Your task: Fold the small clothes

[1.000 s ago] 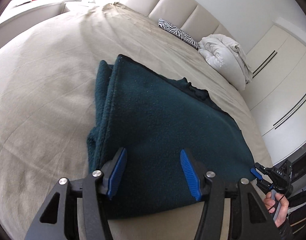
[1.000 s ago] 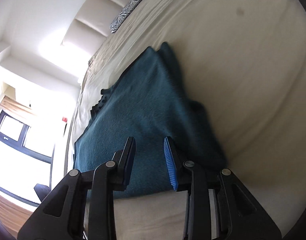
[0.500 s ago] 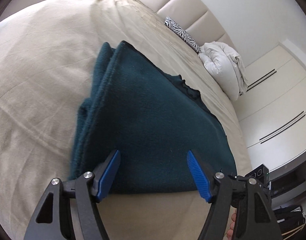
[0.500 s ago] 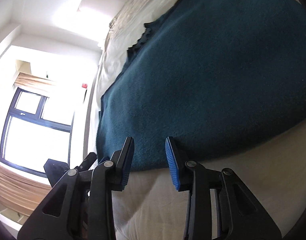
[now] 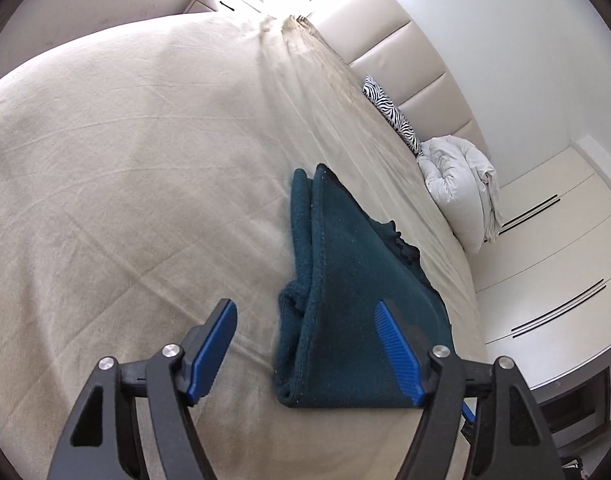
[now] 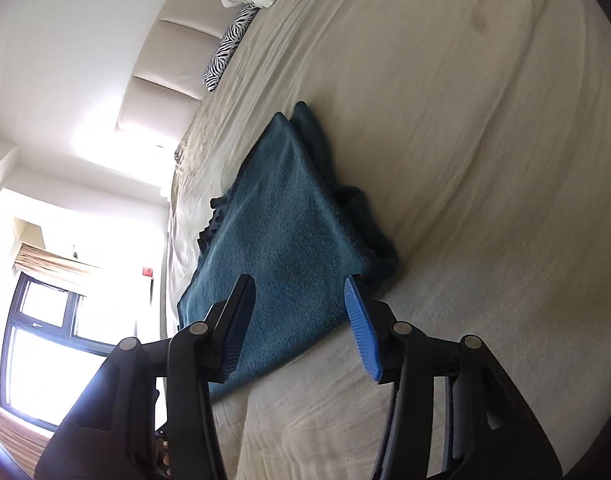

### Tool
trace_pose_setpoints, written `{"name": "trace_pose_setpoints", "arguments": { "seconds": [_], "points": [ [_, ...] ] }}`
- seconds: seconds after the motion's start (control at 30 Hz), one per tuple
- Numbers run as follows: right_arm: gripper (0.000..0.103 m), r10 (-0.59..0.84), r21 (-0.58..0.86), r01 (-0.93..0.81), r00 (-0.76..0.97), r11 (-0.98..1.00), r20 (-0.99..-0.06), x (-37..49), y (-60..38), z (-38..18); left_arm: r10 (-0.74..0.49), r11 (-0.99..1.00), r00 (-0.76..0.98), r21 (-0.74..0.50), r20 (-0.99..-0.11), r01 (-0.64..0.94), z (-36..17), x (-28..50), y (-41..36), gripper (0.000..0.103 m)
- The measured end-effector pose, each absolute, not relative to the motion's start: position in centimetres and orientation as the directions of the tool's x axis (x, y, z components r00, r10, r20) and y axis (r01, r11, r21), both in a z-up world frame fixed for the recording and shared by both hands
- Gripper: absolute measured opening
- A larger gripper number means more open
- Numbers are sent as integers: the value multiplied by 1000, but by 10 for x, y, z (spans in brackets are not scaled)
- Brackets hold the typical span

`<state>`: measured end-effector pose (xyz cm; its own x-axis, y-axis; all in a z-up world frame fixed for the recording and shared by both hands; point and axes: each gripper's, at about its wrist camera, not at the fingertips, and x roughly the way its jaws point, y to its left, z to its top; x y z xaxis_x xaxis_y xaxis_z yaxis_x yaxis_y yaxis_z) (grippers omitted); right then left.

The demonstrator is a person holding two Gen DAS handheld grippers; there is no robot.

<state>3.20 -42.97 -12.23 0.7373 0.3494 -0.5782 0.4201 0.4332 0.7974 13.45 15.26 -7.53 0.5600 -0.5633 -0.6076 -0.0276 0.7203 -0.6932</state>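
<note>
Dark teal fleece garment (image 5: 357, 304), folded flat, lies on a wide beige bed sheet (image 5: 125, 184) near the bed's foot edge.
Both black hand-held grippers with blue pads hover over its near edge: left gripper (image 5: 307, 354) and right gripper (image 6: 301, 326) jaws are opening, gripping nothing.
</note>
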Motion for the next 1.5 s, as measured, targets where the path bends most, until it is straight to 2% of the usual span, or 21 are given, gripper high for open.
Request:
{"name": "trace_pose_setpoints", "arguments": {
  "seconds": [0.27,0.53,0.63,0.8,0.87,1.0,1.07,1.13,1.3,1.5],
  "points": [
    [46,554,827,233,647,511,-524,97,-333,-96,-621,713,438,-701,-650,-29,-95,172,133,77],
    [47,697,845,75,529,530,-484,145,-249,-78,-698,636,388,-770,-602,-52,-110,200,127,79],
    [47,731,855,50,494,516,-470,167,-230,-79,-726,595,383,-801,-571,-65,-115,208,130,79],
    [47,765,869,52,451,492,-460,198,-208,-90,-744,610,341,-792,-575,-6,-113,210,116,77],
    [47,771,872,66,437,486,-463,207,-205,-98,-764,590,326,-807,-557,6,-113,206,114,74],
    [47,787,870,58,400,489,-469,222,-196,-107,-798,544,295,-839,-525,-24,-119,201,121,59],
    [47,797,872,54,381,486,-468,229,-191,-108,-790,556,283,-830,-544,-47,-123,204,125,46],
    [47,807,875,54,361,482,-467,239,-184,-111,-777,570,278,-819,-565,-72,-128,206,128,22],
    [45,782,839,99,318,534,-536,263,-176,-129,-760,587,297,-807,-578,-66,-125,206,126,20],
    [45,821,880,115,321,462,-473,266,-191,-142,-754,601,323,-799,-572,-14,-97,207,111,17]
  ]
}}
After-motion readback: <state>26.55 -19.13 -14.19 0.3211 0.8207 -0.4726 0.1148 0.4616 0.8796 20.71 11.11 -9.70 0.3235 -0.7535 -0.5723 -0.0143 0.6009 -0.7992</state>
